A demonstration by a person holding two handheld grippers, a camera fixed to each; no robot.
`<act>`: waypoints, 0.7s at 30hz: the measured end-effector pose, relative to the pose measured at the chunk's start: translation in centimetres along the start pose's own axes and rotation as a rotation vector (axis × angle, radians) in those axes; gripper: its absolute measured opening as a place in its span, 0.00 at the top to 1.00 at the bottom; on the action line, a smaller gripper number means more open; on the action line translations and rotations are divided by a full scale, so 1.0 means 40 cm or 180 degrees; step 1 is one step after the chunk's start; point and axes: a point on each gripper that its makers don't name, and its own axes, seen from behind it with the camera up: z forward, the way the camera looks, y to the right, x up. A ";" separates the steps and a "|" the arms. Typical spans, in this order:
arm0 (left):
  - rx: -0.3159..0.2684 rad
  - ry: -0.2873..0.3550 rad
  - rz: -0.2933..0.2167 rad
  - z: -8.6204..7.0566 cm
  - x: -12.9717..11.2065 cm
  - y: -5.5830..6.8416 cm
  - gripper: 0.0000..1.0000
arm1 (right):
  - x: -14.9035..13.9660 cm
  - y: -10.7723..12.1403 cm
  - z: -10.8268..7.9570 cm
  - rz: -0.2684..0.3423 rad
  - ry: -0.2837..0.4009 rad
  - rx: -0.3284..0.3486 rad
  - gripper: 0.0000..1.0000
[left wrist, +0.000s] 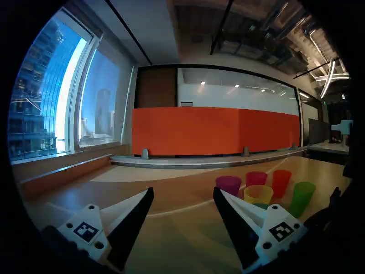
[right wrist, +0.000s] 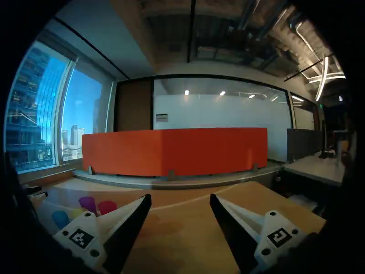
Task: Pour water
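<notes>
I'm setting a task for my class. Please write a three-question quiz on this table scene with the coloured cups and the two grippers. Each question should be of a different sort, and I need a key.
1. True or false: the left gripper is shut on a cup.
2. In the left gripper view, which cup stands farthest right? A) purple cup B) yellow cup C) green cup
3. Short answer: what colour is the partition behind the table?

Key
1. False: its jaws stand open with nothing between them.
2. C
3. Orange
</notes>
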 end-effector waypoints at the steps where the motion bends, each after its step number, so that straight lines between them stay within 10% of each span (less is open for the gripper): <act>1: 0.0003 0.0000 0.0001 0.000 0.000 -0.001 0.03 | -0.001 -0.001 -0.001 0.0001 -0.0001 0.0003 0.01; 21: -0.0007 -0.0007 0.0014 0.006 -0.002 0.003 0.03 | 0.004 0.007 -0.020 0.0025 0.0026 0.0002 0.01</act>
